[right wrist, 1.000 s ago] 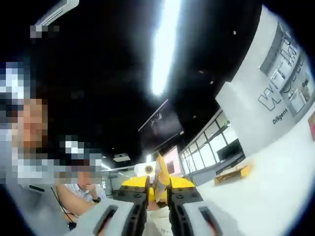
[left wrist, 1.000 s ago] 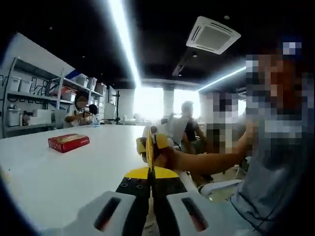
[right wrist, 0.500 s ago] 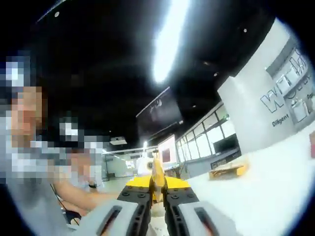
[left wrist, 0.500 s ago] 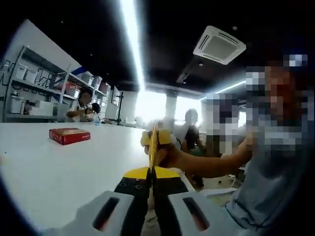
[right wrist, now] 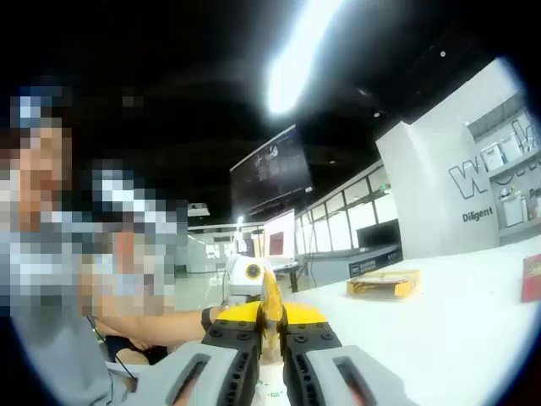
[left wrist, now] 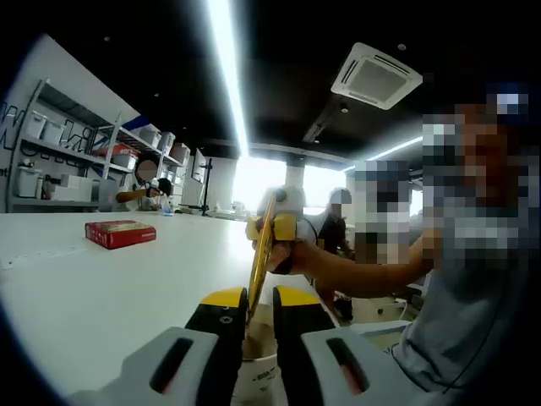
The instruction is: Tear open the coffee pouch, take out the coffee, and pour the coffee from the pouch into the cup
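Note:
A thin yellow coffee pouch stands edge-on, running away from me between my left gripper's jaws, which are open with a gap on each side of it. At its far end my right gripper pinches it. In the right gripper view my right gripper is shut on the yellow pouch, and my left gripper sits just beyond it. A white paper cup stands right under the pouch, and its rim peeks out between the right jaws.
A red box lies on the white table to the left. A yellow box lies further along the table, with a red item at the edge. Shelves and seated people stand behind.
My left gripper's jaws have parted from the pouch, and the cup has come into sight beneath them. The right gripper keeps its hold. Both views have tilted down a little.

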